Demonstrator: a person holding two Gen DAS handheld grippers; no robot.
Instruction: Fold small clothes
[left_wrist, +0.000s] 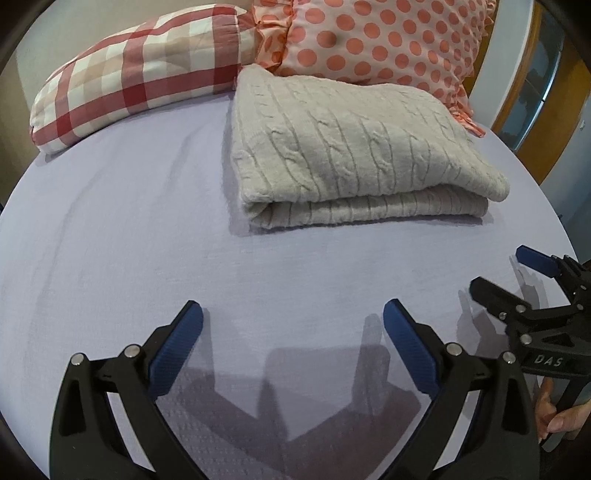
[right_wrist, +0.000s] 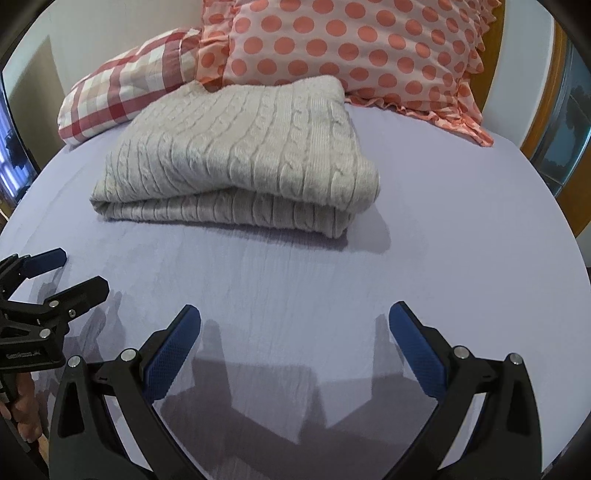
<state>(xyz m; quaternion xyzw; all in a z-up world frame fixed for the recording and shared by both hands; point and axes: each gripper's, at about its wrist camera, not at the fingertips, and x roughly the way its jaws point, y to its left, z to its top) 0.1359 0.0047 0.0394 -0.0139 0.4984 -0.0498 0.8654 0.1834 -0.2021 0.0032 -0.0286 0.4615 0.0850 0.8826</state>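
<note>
A cream cable-knit sweater (left_wrist: 347, 147) lies folded into a thick rectangle on the lilac bed sheet (left_wrist: 129, 229), just in front of the pillows. It also shows in the right wrist view (right_wrist: 243, 151), ahead and to the left. My left gripper (left_wrist: 291, 317) is open and empty, hovering over bare sheet well short of the sweater. My right gripper (right_wrist: 295, 321) is open and empty too, beside the left one. The right gripper shows at the right edge of the left wrist view (left_wrist: 498, 269), and the left gripper at the left edge of the right wrist view (right_wrist: 81, 269).
A red-and-white checked pillow (left_wrist: 136, 77) and a pink pillow with coral dots (left_wrist: 373, 37) lean at the head of the bed behind the sweater. A wooden frame (left_wrist: 524, 92) stands past the bed's right edge. Bare sheet (right_wrist: 461, 221) lies right of the sweater.
</note>
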